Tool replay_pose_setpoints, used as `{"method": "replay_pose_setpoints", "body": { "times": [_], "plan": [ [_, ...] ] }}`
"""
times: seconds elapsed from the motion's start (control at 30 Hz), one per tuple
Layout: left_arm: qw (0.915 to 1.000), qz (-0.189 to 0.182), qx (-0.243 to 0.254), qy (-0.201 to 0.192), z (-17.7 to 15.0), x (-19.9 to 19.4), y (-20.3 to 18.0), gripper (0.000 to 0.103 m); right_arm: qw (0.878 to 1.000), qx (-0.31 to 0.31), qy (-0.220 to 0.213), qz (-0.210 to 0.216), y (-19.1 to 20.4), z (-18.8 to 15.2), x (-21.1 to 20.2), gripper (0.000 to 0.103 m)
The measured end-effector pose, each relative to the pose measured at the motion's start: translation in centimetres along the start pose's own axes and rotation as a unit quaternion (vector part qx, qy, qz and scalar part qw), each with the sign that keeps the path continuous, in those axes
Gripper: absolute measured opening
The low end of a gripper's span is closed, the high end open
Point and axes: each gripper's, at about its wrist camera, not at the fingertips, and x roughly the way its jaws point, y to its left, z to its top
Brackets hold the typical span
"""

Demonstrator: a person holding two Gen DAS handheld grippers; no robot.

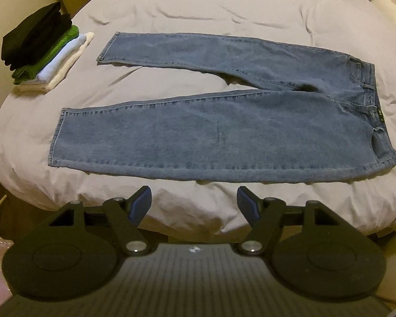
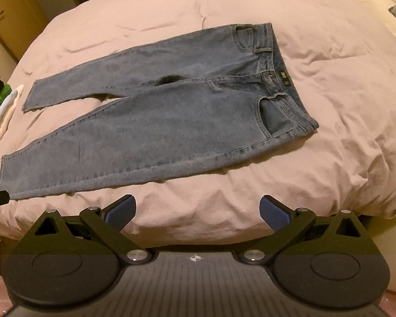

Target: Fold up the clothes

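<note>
I see jeans (image 1: pixel 224 121) flat on the bed (image 1: pixel 198 8); left hand-held gripper (image 1: pixel 194 202) and right hand-held gripper (image 2: pixel 197 210) both spread apart, empty, at the near edge.

Dim warm indoor light, yellowish cast stronger on the right wrist view, soft shadows under the light-blue denim jeans (image 1: pixel 224 132) on the pale rumpled duvet (image 1: pixel 198 13), heavy fisheye bending plus dark vignette at corners, near black gripper bodies slightly soft.

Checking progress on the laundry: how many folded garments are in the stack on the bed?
4 show: black on top, then green, pale blue and cream at the bottom, stacked left of the jeans. More may be hidden.
</note>
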Motion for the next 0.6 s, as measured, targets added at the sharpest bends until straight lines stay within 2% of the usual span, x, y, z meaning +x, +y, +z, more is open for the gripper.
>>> {"method": "replay_pose_setpoints", "body": {
  "times": [0.6],
  "plan": [
    [0.9995, 0.008, -0.03, -0.004, -2.9, -1.7, 2.7, 0.069, 1.0, -0.029, -0.008, 0.006, 1.2, -0.4, -0.9, 0.102]
  ]
}}
